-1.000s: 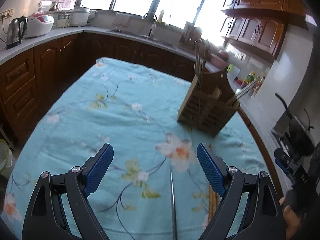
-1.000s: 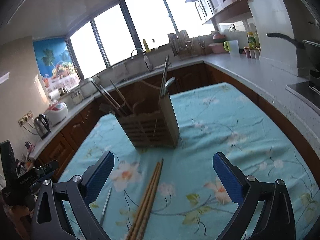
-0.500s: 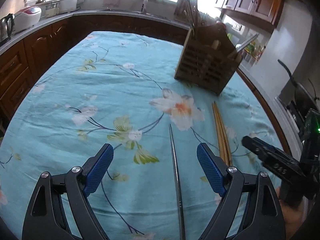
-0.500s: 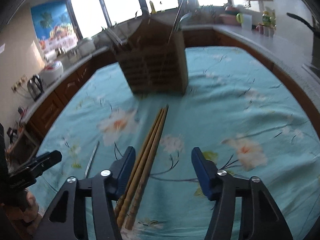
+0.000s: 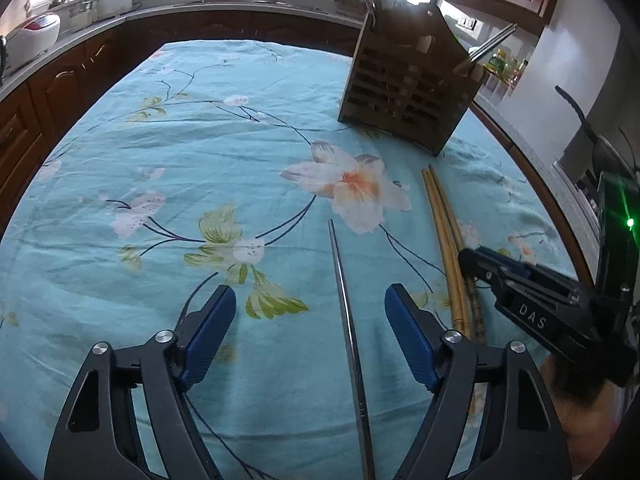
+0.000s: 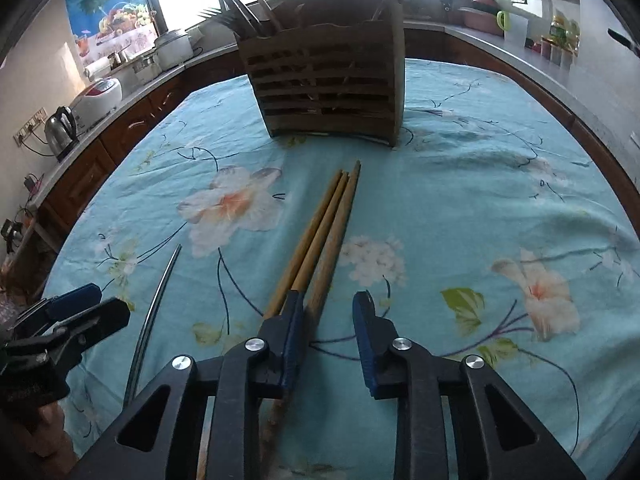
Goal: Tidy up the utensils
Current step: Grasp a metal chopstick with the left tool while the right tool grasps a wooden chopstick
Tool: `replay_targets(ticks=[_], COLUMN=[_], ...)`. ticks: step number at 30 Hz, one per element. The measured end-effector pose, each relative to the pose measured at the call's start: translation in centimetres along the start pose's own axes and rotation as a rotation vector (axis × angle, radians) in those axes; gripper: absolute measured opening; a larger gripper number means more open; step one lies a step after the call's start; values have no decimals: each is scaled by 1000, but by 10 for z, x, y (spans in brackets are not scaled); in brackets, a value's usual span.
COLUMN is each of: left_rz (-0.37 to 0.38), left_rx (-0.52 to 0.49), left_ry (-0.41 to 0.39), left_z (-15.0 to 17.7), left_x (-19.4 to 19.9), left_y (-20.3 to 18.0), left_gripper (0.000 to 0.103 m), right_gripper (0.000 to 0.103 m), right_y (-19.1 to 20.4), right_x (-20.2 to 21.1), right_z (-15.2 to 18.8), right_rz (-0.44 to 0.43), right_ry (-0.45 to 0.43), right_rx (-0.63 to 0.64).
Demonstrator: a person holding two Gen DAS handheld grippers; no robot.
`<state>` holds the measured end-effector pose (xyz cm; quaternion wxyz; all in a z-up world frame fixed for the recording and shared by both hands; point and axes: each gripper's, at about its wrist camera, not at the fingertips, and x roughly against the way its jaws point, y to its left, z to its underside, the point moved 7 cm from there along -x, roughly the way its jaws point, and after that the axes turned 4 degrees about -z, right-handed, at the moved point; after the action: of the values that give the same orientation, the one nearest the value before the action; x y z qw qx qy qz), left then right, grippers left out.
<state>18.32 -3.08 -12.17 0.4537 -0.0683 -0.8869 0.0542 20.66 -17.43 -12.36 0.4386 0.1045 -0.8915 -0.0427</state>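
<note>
"DAS" on right tool (image 5: 532, 312)

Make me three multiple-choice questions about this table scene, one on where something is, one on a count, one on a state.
1. Where does the metal rod lie?
A. Inside the wooden holder
B. On the cloth between the left gripper's jaws
C. On the counter

2. How many wooden chopsticks lie together on the tablecloth?
A. One
B. Three
C. Six

3. How are the right gripper's jaws?
A. Open, partly closed in
B. Clamped on the rod
C. Out of view

Answers: 1 B, it runs up the middle of the left gripper. 2 B, three tips show before the wooden holder. 3 A, the right gripper shows a gap.
</note>
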Motion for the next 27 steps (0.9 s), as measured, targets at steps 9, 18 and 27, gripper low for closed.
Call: replay_targets(ticks=[9, 18, 27], left_rz=[15, 3, -32], left_rx=[-44, -90, -121], left_ry=[30, 44, 53], left_z=[0, -11, -27], left_x=[-11, -21, -37], left_y=[-8, -17, -22], left_gripper=[64, 47, 23], right_gripper=[9, 13, 13], right_y=[-11, -23, -18], right_x=[20, 19, -25], right_z=[28, 7, -32], right_rz=[-29, -78, -64], right_ry=[68, 31, 43], right_rx=[67, -25, 8])
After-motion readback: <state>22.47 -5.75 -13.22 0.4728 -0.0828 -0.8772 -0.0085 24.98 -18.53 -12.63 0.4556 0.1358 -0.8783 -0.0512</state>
